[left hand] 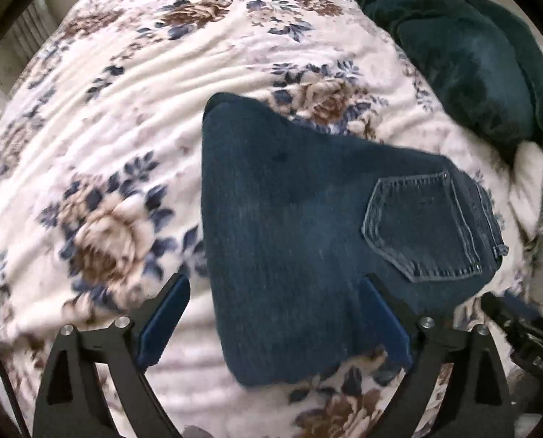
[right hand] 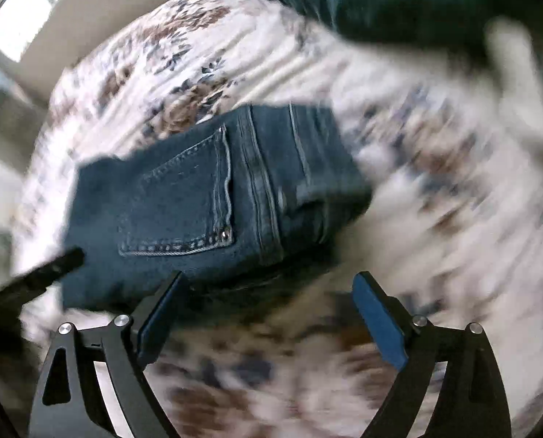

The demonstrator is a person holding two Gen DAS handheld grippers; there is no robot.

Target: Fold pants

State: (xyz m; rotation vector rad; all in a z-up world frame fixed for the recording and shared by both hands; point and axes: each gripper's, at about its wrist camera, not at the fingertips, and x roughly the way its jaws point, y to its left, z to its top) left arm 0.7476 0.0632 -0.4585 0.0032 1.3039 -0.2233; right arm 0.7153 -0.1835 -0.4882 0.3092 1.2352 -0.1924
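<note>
Floral bedspread [left hand: 125, 84], dark blanket [left hand: 472, 58] at 1 o'clock. Jeans [left hand: 289, 219] lie centre, folded into a compact stack, pocket up. Left gripper [left hand: 275, 314] and right gripper [right hand: 267, 310] both spread wide, holding nothing. Fold looks essentially done; maybe a final tidy.

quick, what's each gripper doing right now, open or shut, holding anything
Left gripper: open, holding nothing, jaws spread over the folded jeans.
Right gripper: open, holding nothing, just short of the jeans' edge above the floral blanket.
</note>
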